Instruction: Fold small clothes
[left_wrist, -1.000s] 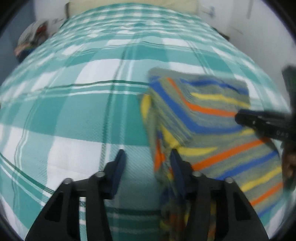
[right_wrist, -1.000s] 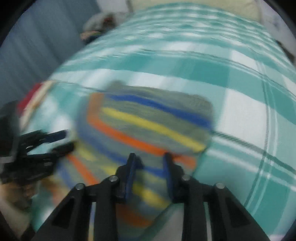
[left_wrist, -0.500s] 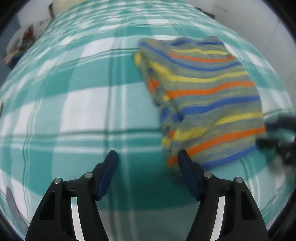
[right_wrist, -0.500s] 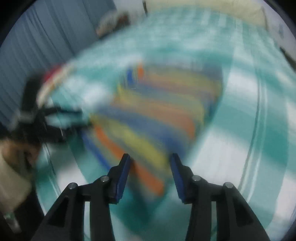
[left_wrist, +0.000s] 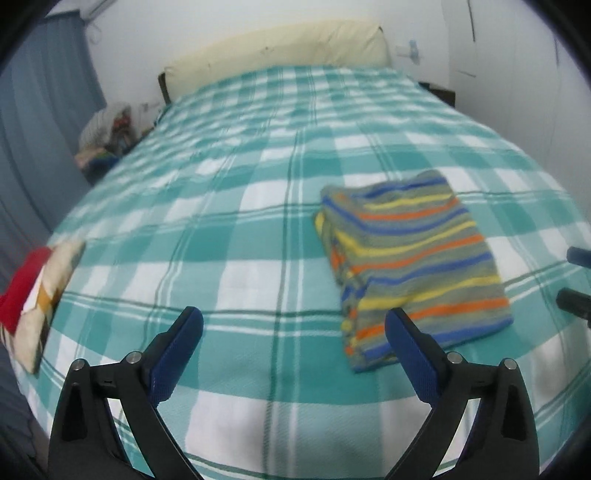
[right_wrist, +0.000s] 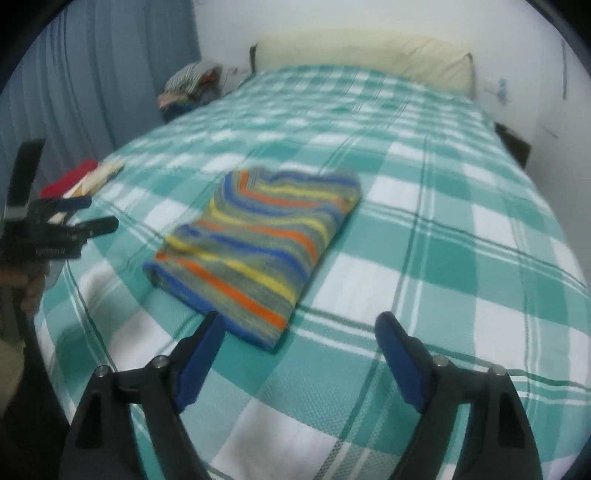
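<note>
A striped garment (left_wrist: 410, 258) in grey, blue, orange and yellow lies folded into a flat rectangle on the green and white checked bedspread (left_wrist: 236, 206). It also shows in the right wrist view (right_wrist: 258, 243). My left gripper (left_wrist: 293, 323) is open and empty, raised above the bed just left of the garment's near corner. My right gripper (right_wrist: 299, 328) is open and empty, raised above the garment's near end. The left gripper shows at the left edge of the right wrist view (right_wrist: 94, 216), open.
A folded red and cream cloth (left_wrist: 33, 295) lies at the bed's left edge, also in the right wrist view (right_wrist: 79, 179). A cream pillow (left_wrist: 280, 44) lies at the head. A pile of clothes (left_wrist: 107, 129) sits beside the bed by a blue curtain (right_wrist: 92, 74).
Both grippers have opened wide and pulled back and up from the striped garment. The garment now lies folded and released on the bed.
</note>
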